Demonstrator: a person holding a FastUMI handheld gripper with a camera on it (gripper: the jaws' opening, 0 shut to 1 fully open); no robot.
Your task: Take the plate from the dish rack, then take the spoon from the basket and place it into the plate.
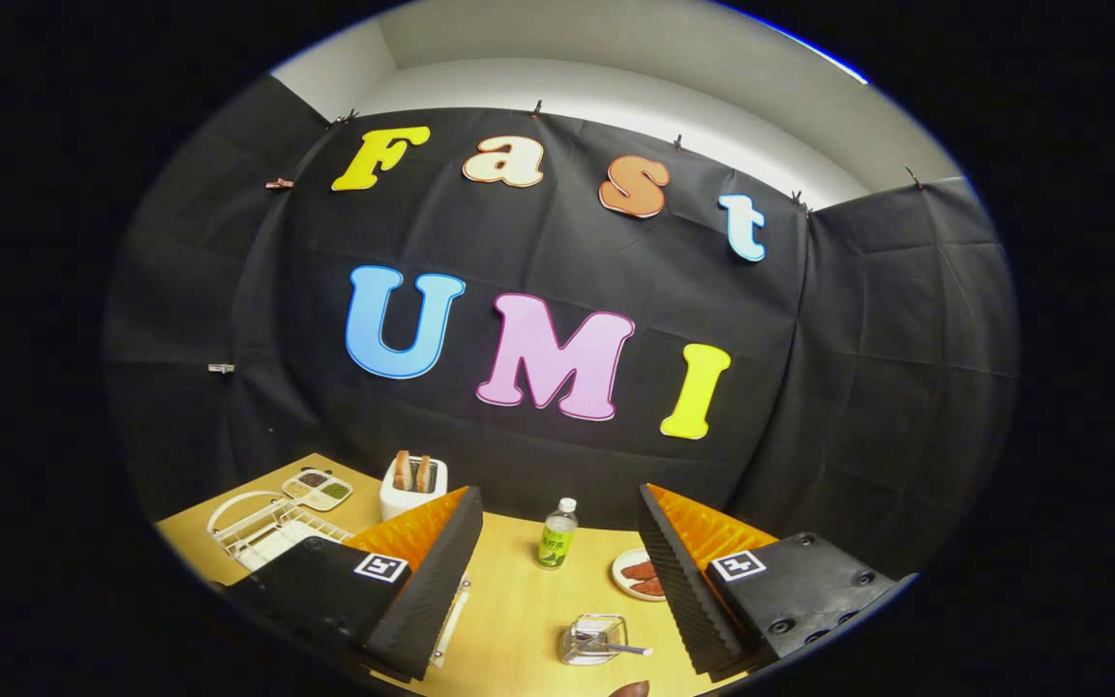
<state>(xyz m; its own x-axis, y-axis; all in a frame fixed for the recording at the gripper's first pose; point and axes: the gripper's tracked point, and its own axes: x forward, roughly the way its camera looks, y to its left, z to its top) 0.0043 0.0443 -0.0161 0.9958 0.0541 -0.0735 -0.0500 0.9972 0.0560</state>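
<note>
While the tongs hang spread wide above the desk, pinching nothing, the first step looks barely begun. Between the fingers stands a small bottle, and nearer lies the clear basket with the spoon in it. Beyond the left finger sits the white dish rack (whether the pale slab in it is the plate I cannot tell). Next, I judge, they must swing left and drop toward that rack.

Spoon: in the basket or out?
In. The spoon lies inside the clear basket on the table, ahead of the open hand-held gripper, whose fingers hold nothing.
</note>
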